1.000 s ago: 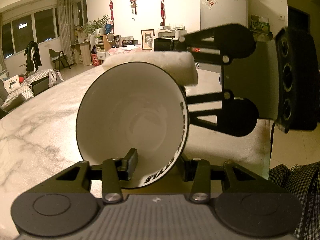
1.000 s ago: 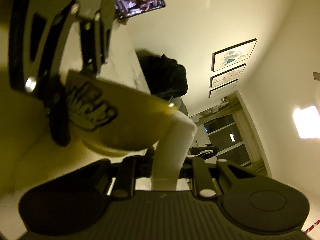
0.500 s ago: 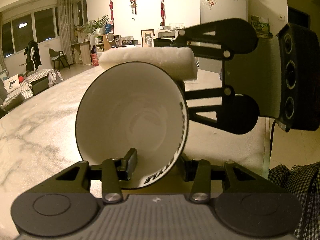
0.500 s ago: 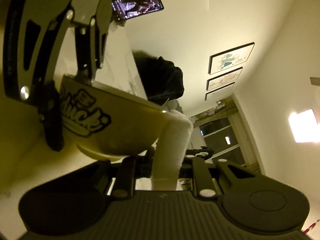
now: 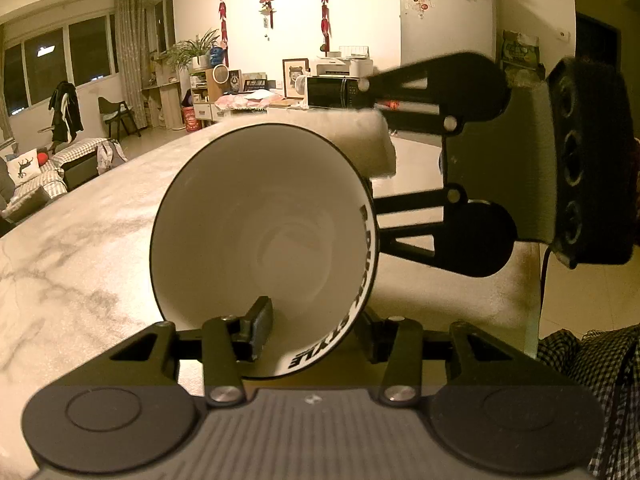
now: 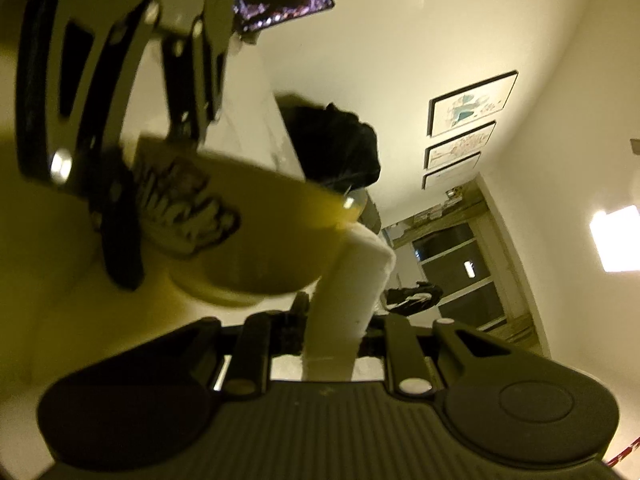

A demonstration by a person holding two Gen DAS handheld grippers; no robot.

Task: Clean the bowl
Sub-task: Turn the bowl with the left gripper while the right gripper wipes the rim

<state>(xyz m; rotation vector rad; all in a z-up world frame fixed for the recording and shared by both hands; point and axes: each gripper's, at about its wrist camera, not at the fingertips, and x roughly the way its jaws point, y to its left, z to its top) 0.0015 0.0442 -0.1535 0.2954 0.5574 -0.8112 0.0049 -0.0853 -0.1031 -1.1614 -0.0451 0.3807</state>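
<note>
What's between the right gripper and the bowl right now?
A white rolled cloth, clamped in the right gripper, reaches to the rim of the bowl that the left gripper holds; both wrist views show it.

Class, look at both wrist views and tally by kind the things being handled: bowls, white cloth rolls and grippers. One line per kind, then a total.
Bowls: 1, the bowl tipped on its side
White cloth rolls: 1, the cloth roll against the bowl's rim
Grippers: 2, the left gripper and the right gripper
Total: 4
</note>
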